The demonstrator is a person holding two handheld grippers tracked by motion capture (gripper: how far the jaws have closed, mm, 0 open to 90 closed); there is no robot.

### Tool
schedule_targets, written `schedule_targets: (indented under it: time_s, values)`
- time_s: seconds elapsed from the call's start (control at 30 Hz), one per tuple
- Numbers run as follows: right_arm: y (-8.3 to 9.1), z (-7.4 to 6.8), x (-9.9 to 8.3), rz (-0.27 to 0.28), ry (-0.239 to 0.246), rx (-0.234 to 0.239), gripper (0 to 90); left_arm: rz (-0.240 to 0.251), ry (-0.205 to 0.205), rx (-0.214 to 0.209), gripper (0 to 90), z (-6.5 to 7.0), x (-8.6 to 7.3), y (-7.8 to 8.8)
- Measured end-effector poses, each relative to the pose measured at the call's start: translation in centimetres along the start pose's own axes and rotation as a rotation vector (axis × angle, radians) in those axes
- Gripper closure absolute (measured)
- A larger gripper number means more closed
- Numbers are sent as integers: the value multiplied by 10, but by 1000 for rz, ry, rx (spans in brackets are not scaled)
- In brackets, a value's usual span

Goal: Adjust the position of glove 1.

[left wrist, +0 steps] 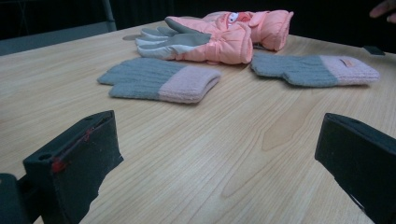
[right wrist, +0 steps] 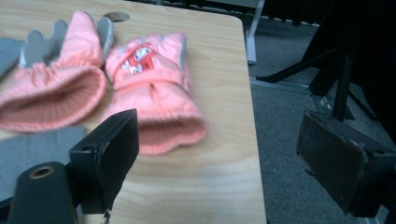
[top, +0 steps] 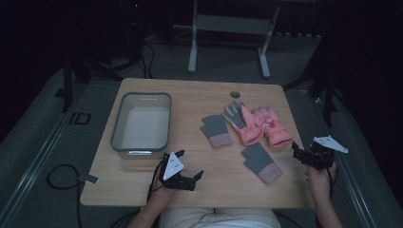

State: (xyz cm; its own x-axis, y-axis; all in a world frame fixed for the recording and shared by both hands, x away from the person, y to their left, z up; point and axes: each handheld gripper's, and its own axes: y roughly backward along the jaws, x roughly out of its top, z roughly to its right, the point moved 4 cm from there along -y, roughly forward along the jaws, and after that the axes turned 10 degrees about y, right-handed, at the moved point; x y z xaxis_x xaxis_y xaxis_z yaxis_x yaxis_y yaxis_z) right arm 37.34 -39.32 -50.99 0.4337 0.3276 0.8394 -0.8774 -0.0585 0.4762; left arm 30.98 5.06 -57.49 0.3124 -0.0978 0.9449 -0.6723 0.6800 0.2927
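Pink gloves [top: 259,124] lie between two empty, wide-jawed grippers

Four gloves lie flat on the table's right half, none held.

Pink padded glove A [top: 243,124]: grey fingers and palm, fingers pointing away toward the far edge, ribbed cuff opening toward the near side. In the right gripper view its cuff mouth [right wrist: 51,100] gapes open.

Pink padded glove B [top: 273,126]: just right of A, touching it, red-and-white print on its back [right wrist: 135,60], cuff nearest the table's right edge.

Grey knit mitten with pink cuff [top: 216,130]: left of A, just beside it.

Second grey knit mitten [top: 261,163]: nearer the front edge, angled, pink cuff toward the near right.
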Motion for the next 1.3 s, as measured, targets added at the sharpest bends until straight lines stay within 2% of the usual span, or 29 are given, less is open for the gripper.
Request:
schedule_targets:
  time_s: [0.17,0.23,0.43,0.53,0.57,0.73,0.9,0.93,0.97,1.13,1.3]
  values:
    - [-1,-3,17,10,2,26,121,1,5,0,0,0,0,0]
    - [-4,-8,34,25,9,71,116,1,4,0,0,0,0,0]
    - [-7,-19,61,43,40,93,122,2,5,0,0,0,0,0]
    - [-7,-23,74,45,5,140,141,3,3,0,0,0,0,0]
    - [-7,-24,76,46,5,142,149,2,2,-1,0,0,0,0]
    - [-10,-33,88,37,28,159,147,1,-1,-3,0,0,0,0]
    - [-15,-48,97,32,80,186,124,0,2,-4,0,0,0,0]
    - [-16,-53,100,37,93,217,119,0,1,-4,0,0,0,0]
    - [-16,-56,101,40,99,229,118,1,2,-4,0,0,0,0]
    - [-19,-77,109,71,96,322,117,-2,2,-5,0,0,0,0]
    - [-26,-96,118,94,127,387,145,-1,3,-5,0,0,0,0]
